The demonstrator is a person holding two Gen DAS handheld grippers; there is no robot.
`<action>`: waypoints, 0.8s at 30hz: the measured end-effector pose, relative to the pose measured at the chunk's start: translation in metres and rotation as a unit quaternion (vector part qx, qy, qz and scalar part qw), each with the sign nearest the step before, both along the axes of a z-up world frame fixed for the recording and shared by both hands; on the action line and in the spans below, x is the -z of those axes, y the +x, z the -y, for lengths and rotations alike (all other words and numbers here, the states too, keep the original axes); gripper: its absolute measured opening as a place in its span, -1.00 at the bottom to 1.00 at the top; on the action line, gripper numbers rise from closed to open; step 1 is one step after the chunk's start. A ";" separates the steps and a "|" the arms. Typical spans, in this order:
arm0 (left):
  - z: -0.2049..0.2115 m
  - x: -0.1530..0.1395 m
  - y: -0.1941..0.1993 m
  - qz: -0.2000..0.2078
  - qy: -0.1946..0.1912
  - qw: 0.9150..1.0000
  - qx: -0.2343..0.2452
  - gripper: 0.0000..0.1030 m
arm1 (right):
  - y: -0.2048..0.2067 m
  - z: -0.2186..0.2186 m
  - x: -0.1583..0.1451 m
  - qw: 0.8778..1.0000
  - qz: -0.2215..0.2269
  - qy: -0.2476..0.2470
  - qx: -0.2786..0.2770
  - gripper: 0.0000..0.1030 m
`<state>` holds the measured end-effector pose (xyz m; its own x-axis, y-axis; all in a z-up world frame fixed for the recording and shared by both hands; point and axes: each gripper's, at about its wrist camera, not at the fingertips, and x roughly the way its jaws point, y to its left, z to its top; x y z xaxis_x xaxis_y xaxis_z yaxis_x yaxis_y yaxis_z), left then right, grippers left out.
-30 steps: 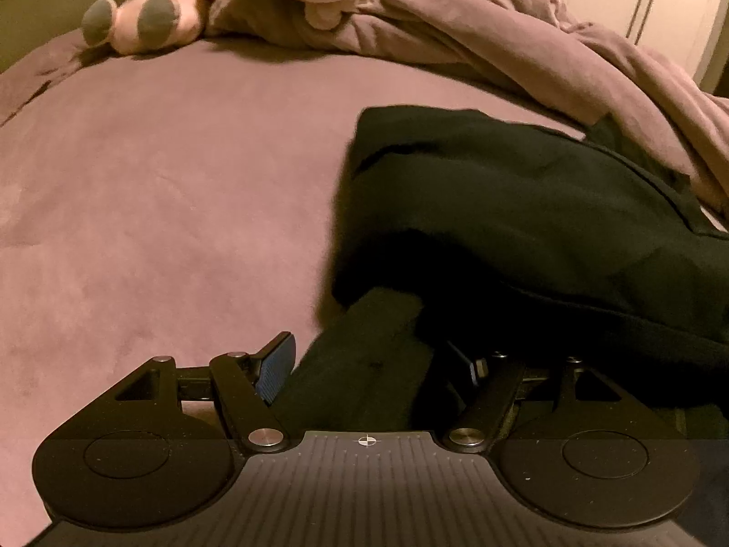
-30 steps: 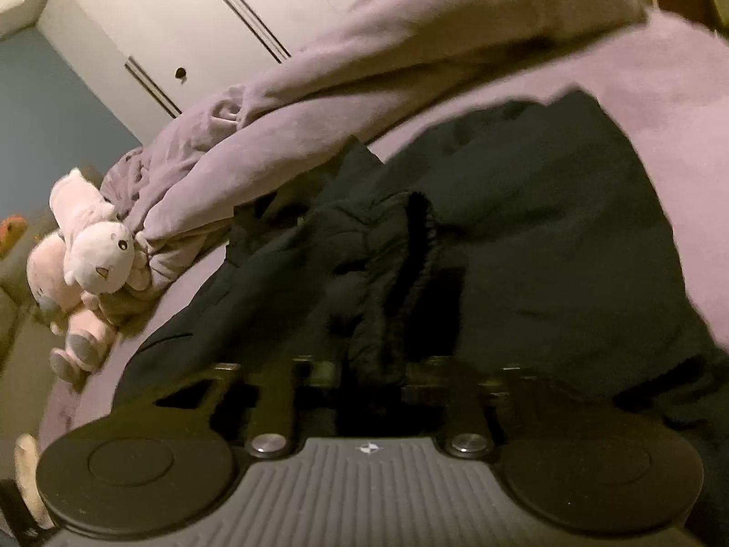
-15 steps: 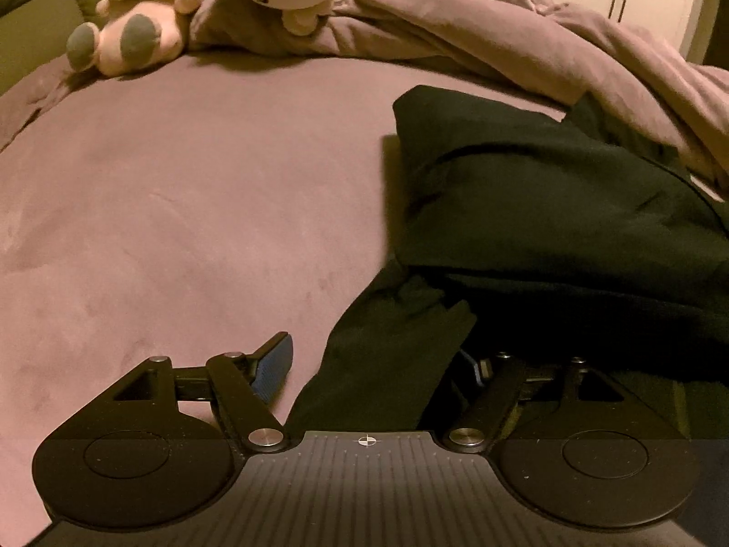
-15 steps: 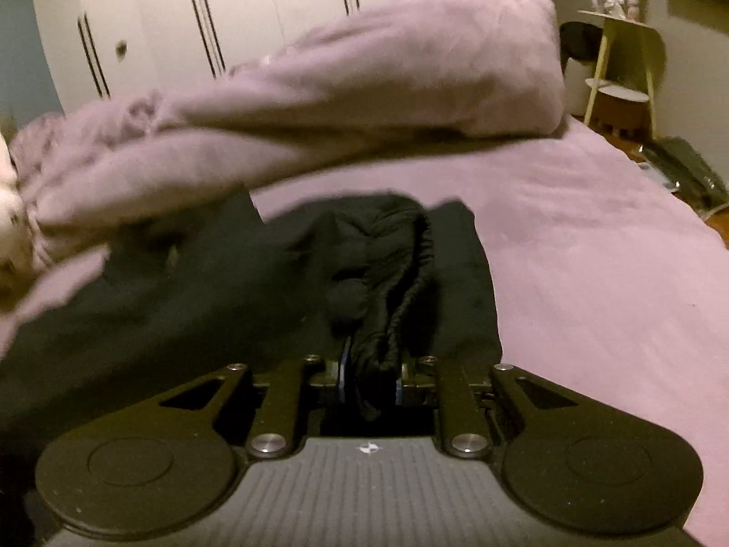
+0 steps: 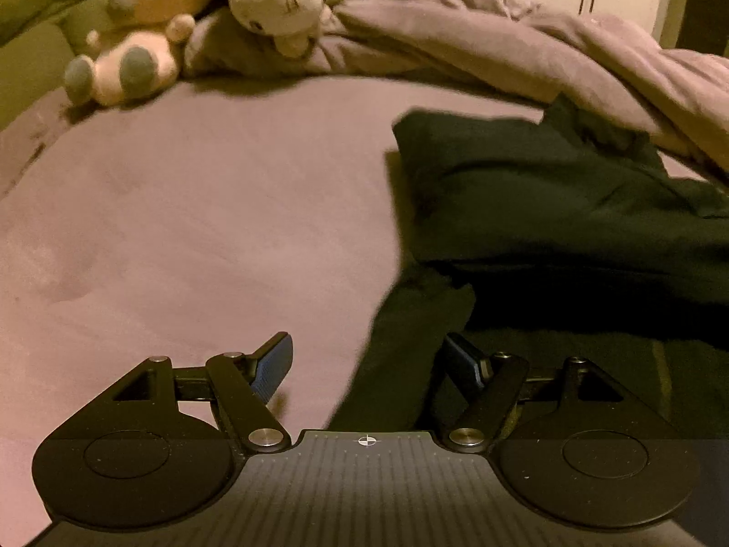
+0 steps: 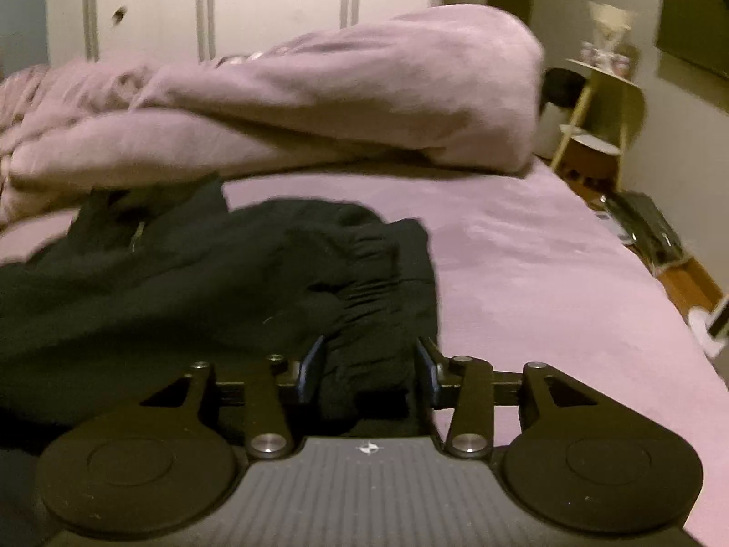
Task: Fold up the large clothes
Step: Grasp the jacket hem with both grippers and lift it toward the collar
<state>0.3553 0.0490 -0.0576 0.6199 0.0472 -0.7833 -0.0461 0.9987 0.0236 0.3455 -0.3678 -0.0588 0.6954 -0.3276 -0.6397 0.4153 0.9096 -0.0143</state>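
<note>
Two grippers over a mauve bed sheet (image 5: 182,237), dim warm light, both views a bit blurred.

Left wrist view, left to right: olive cushion or sofa edge (image 5: 27,45) at far left; pink plush toy (image 5: 132,45) with grey feet, white plush toy (image 5: 273,0) leaning beside it, both at the far edge of the bed against a crumpled mauve duvet (image 5: 501,45) that runs across to the right. Black garment (image 5: 569,209) lies on the right half of the sheet, folded over in layers; a narrower strip of it trails down toward the camera. Left gripper (image 5: 369,364) jaws stand wide apart. Left pad hangs over bare sheet; right pad sits at the edge of the black strip. Strip lies between the jaws but isn't clamped, nothing held.

Right wrist view, left to right: white wardrobe doors (image 6: 228,0) at back, duvet (image 6: 319,105) heaped across the bed, black garment (image 6: 159,282) bunched on the left and centre, bare sheet (image 6: 546,273) to the right, small yellow-green shelf unit (image 6: 606,109) by the wall at far right. Right gripper (image 6: 369,369) jaws are opening; the gathered, ribbed part of the garment sits between the blue pads, left pad against the cloth, right pad at its edge with no squeeze visible. Fabric rests on the pile, not lifted.
</note>
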 end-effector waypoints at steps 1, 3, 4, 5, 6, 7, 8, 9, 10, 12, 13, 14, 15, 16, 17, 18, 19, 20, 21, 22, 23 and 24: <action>-0.002 -0.006 -0.001 0.011 0.001 1.000 -0.003 0.53 | -0.004 0.001 -0.003 1.000 0.012 0.008 0.010 -0.18; -0.002 -0.017 0.002 0.034 -0.007 0.999 -0.015 0.53 | -0.008 -0.003 -0.012 0.999 0.040 0.016 0.021 -0.18; 0.001 -0.021 0.007 0.043 -0.018 0.999 -0.013 0.53 | -0.008 -0.008 -0.015 0.998 0.057 0.021 0.019 -0.18; 0.007 -0.024 0.014 0.050 -0.030 0.998 -0.008 0.53 | -0.005 -0.015 -0.017 0.997 0.072 0.033 0.007 -0.18; 0.016 -0.027 0.021 0.061 -0.040 0.997 -0.001 0.53 | 0.000 -0.025 -0.017 0.996 0.080 0.041 -0.008 -0.18; 0.026 -0.028 0.027 0.077 -0.048 0.996 0.005 0.56 | 0.007 -0.038 -0.018 0.996 0.080 0.040 -0.019 -0.18; 0.036 -0.026 0.036 0.090 -0.054 0.994 0.015 0.57 | 0.012 -0.049 -0.018 0.995 0.083 0.042 -0.033 -0.18; 0.050 -0.023 0.047 0.102 -0.058 0.993 0.026 0.57 | 0.019 -0.061 -0.016 0.993 0.087 0.051 -0.058 -0.18; 0.061 -0.018 0.058 0.109 -0.059 0.992 0.032 0.57 | 0.028 -0.074 -0.012 0.991 0.084 0.060 -0.089 -0.19; 0.086 -0.003 0.081 0.114 -0.046 0.991 0.047 0.57 | 0.046 -0.097 -0.001 0.986 0.070 0.065 -0.134 -0.24; 0.096 0.007 0.090 0.109 -0.038 0.992 0.051 0.57 | 0.055 -0.107 0.008 0.984 0.060 0.064 -0.155 -0.26; 0.105 0.018 0.100 0.101 -0.023 0.993 0.053 0.58 | 0.063 -0.112 0.016 0.983 0.053 0.059 -0.167 -0.26; 0.113 0.029 0.110 0.089 0.003 0.995 0.047 0.58 | 0.068 -0.114 0.024 0.983 0.045 0.050 -0.168 -0.28; 0.118 0.039 0.116 0.081 0.025 0.996 0.041 0.60 | 0.073 -0.111 0.032 0.985 0.036 0.038 -0.162 -0.31; 0.121 0.047 0.120 0.083 0.042 0.995 0.042 0.65 | 0.076 -0.103 0.040 0.987 0.034 0.028 -0.156 -0.32; 0.123 0.051 0.120 0.089 0.050 0.994 0.045 0.70 | 0.077 -0.094 0.046 0.988 0.031 0.014 -0.148 -0.33; 0.122 0.054 0.120 0.096 0.054 0.993 0.047 0.78 | 0.076 -0.080 0.052 0.990 0.026 -0.010 -0.135 -0.33; 0.121 0.057 0.119 0.101 0.053 0.992 0.051 0.81 | 0.073 -0.068 0.057 0.991 0.029 -0.028 -0.128 -0.42; 0.119 0.059 0.119 0.104 0.047 0.992 0.058 0.82 | 0.069 -0.052 0.060 0.991 0.035 -0.045 -0.124 -0.54; 0.116 0.061 0.117 0.106 0.045 0.991 0.063 0.82 | 0.064 -0.036 0.062 0.990 0.040 -0.056 -0.125 -0.59; 0.114 0.062 0.116 0.109 0.045 0.991 0.064 0.83 | 0.059 -0.025 0.062 0.989 0.046 -0.066 -0.126 -0.67; 0.114 0.062 0.116 0.112 0.045 0.990 0.066 0.83 | 0.054 -0.015 0.061 0.987 0.055 -0.067 -0.132 -0.80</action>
